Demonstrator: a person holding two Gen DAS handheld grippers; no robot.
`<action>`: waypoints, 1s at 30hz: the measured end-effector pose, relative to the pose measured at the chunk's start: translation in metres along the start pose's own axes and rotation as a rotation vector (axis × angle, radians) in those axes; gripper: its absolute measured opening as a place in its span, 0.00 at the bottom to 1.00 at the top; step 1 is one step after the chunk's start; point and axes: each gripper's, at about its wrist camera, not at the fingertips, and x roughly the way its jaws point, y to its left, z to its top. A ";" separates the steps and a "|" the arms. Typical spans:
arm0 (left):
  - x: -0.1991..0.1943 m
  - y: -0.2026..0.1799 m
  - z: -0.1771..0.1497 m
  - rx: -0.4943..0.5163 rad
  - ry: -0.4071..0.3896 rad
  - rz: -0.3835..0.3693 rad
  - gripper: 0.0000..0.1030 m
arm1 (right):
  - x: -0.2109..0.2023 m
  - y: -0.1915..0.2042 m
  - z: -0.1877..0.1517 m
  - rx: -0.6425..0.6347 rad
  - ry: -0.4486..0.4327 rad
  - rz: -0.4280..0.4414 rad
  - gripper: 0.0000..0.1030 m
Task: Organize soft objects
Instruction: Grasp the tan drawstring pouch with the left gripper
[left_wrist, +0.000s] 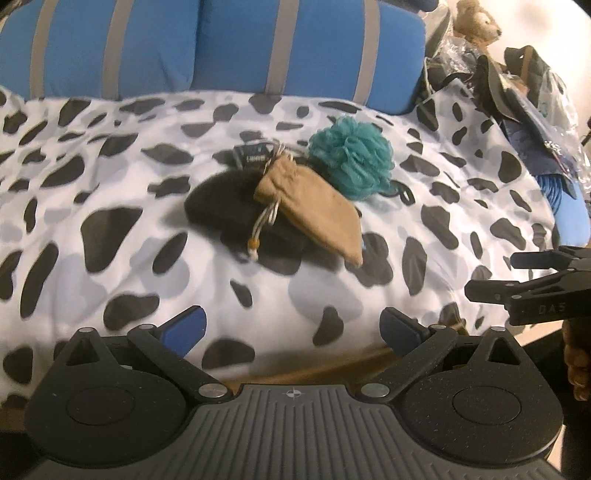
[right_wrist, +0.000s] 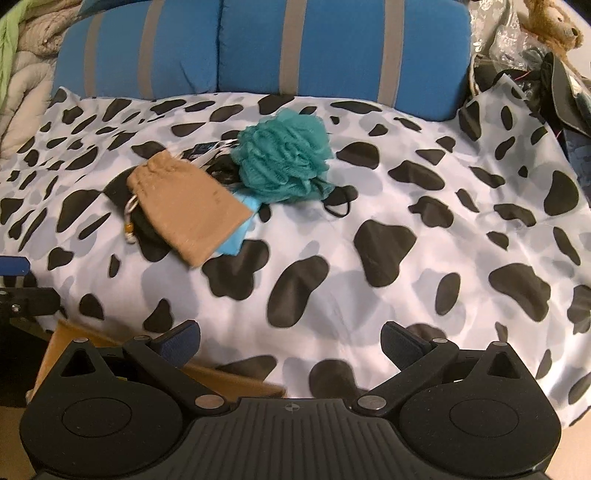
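A pile of soft things lies on the cow-print cover. A tan drawstring pouch rests on a black fuzzy item. A teal mesh bath pouf sits beside it, with a light blue piece and a black strap partly under them. My left gripper is open and empty, short of the pile. My right gripper is open and empty, also short of it; it also shows in the left wrist view.
Blue cushions with grey stripes back the cover. A teddy bear and a heap of bags and clutter fill the right side. A beige blanket is at left. A cardboard box sits below the cover's front edge.
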 end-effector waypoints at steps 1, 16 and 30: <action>0.001 -0.001 0.002 0.010 -0.010 0.001 1.00 | 0.001 -0.001 0.001 -0.006 -0.013 0.001 1.00; 0.038 0.001 0.027 0.048 -0.075 -0.045 0.74 | 0.029 -0.009 0.023 -0.075 -0.022 -0.019 1.00; 0.090 0.024 0.044 -0.248 -0.019 -0.207 0.52 | 0.041 -0.022 0.041 -0.045 -0.025 -0.014 1.00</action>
